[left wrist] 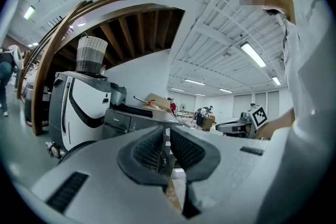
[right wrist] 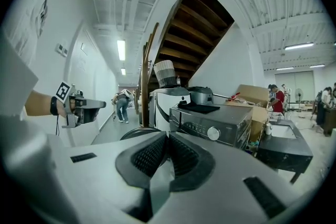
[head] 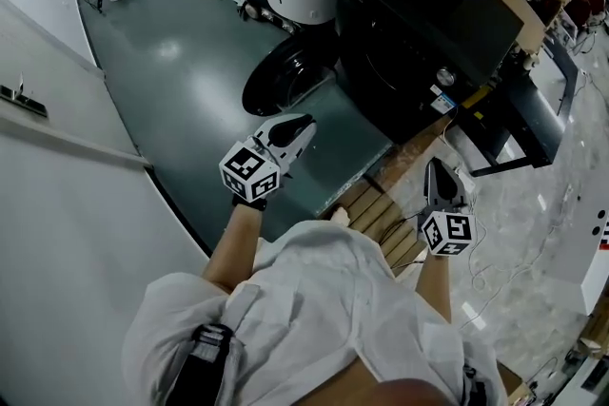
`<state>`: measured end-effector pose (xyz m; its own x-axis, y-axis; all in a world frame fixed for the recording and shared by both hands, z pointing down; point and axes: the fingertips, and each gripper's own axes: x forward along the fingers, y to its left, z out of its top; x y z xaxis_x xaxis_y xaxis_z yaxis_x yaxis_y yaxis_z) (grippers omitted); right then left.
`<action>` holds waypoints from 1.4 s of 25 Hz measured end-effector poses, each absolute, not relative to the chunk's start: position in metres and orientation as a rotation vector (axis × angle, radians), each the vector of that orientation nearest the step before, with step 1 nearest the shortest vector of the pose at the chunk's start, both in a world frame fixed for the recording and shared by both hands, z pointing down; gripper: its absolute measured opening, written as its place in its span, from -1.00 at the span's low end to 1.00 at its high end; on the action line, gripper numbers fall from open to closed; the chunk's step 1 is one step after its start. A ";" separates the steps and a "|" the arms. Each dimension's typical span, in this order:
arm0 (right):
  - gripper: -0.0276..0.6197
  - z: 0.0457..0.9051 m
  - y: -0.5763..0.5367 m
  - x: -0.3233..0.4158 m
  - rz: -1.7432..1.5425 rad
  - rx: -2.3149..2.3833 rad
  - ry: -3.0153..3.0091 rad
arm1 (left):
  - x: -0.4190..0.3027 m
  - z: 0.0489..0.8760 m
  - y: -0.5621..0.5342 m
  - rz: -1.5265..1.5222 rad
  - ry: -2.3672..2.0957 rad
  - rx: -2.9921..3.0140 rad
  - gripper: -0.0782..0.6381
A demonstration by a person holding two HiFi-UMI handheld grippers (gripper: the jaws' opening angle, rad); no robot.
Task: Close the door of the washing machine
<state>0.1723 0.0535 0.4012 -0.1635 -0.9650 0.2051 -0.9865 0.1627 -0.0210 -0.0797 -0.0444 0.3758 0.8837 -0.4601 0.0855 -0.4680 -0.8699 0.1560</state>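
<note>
workshop floor ahead: open washing machine door sits just past my left tongs, right tongs farther; both closed, empty.

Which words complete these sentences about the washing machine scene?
The washing machine has its round door standing ____.
The left gripper and the right gripper both hold ____.
A woven basket sits on top of the ____ appliance beside the washing machine.
Missing words: open; nothing; white.

The left claw and right claw face the open door.
</note>
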 end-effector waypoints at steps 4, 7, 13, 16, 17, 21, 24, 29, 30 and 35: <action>-0.82 0.402 0.042 0.193 0.219 1.883 -2.316 | -0.056 0.369 -0.055 0.074 -0.734 2.877 -0.68; -0.82 0.399 0.031 0.207 0.198 1.857 -2.340 | -0.041 0.364 -0.059 0.096 -0.744 2.883 -0.68; -0.82 0.398 0.015 0.216 0.183 1.809 -2.386 | -0.033 0.368 -0.056 0.136 -0.791 2.869 -0.67; -0.82 0.397 0.011 0.215 0.192 1.786 -2.412 | -0.038 0.369 -0.053 0.147 -0.828 2.848 -0.67; -0.82 0.398 0.011 0.215 0.196 1.781 -2.418 | -0.040 0.370 -0.053 0.148 -0.841 2.842 -0.67; -0.82 0.400 0.009 0.212 0.209 1.752 -2.444 | -0.047 0.370 -0.051 0.151 -0.892 2.820 -0.63; -0.82 0.403 0.007 0.211 0.217 1.725 -2.458 | -0.047 0.369 -0.053 0.148 -0.918 2.813 -0.60; -0.82 0.409 0.003 0.213 0.232 1.708 -2.469 | -0.044 0.372 -0.053 0.167 -0.930 2.810 -0.57; -0.82 0.410 0.001 0.212 0.235 1.707 -2.472 | -0.044 0.373 -0.054 0.172 -0.933 2.810 -0.57; -0.81 0.415 -0.009 0.200 0.242 1.685 -2.478 | -0.056 0.380 -0.063 0.196 -0.943 2.801 -0.52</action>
